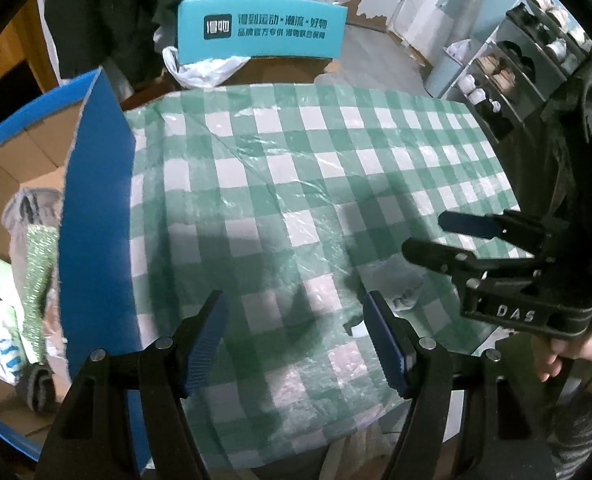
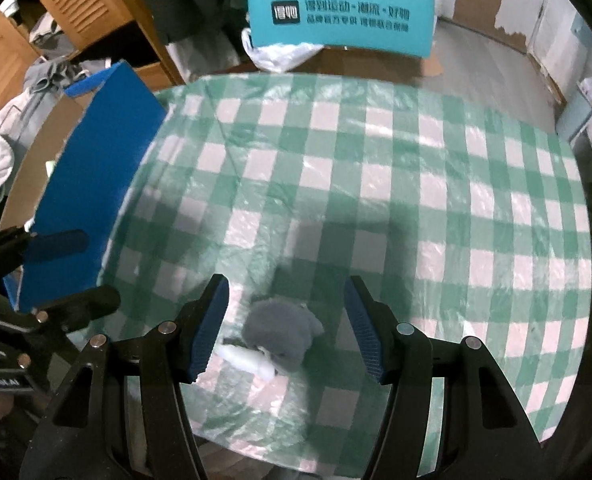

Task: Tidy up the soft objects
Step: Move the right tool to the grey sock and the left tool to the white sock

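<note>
A small grey plush toy (image 2: pixel 282 332) with a white part lies on the green checked tablecloth (image 2: pixel 376 184) near the front edge. My right gripper (image 2: pixel 286 320) is open and hovers over the toy, which sits between its blue pads, untouched. In the left wrist view the toy (image 1: pixel 406 290) shows partly behind the right gripper (image 1: pixel 424 236). My left gripper (image 1: pixel 296 334) is open and empty above the cloth. A blue-edged cardboard box (image 1: pixel 92 216) at the left holds several soft items, among them a green sparkly cloth (image 1: pixel 36 280).
A teal chair back (image 1: pixel 258 32) stands at the table's far side with a plastic bag (image 1: pixel 200 70) below it. Shelves with shoes (image 1: pixel 508 68) are at the right. Clothes (image 2: pixel 0 152) and a wooden cabinet (image 2: pixel 76 4) are at the left.
</note>
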{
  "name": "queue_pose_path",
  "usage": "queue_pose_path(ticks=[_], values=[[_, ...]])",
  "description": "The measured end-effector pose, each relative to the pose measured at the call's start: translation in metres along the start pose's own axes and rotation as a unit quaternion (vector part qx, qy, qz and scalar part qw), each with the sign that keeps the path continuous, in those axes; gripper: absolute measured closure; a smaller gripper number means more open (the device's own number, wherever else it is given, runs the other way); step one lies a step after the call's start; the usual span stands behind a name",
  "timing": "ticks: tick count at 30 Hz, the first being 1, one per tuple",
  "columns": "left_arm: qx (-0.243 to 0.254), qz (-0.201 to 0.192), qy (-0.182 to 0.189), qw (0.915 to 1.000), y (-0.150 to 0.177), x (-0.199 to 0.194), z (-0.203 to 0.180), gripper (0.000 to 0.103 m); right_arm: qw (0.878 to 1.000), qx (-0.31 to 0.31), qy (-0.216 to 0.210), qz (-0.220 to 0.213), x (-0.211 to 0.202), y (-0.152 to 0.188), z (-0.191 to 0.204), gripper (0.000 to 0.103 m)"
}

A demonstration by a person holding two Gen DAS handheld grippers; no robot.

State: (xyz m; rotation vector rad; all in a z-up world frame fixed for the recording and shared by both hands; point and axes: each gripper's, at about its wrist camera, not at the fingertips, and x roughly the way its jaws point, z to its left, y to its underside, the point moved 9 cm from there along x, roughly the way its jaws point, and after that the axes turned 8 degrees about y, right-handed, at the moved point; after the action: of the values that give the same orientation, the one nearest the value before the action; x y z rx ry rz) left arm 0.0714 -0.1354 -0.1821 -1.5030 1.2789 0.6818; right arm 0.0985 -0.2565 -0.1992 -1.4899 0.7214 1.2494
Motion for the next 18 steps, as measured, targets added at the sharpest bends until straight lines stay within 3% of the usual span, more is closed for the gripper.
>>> queue_pose_path(ticks=[10, 18], values=[[-0.009, 0.017, -0.001, 0.9998, 0.004, 0.023, 0.005, 0.032, 0.999, -0.014, -0.001, 0.05, 0.036, 0.023, 0.003, 0.043], [-0.011, 0.037, -0.011, 0.9992, 0.01, 0.042, 0.013, 0.032, 0.998, -0.023, -0.012, 0.059, 0.047, 0.031, 0.012, 0.043]])
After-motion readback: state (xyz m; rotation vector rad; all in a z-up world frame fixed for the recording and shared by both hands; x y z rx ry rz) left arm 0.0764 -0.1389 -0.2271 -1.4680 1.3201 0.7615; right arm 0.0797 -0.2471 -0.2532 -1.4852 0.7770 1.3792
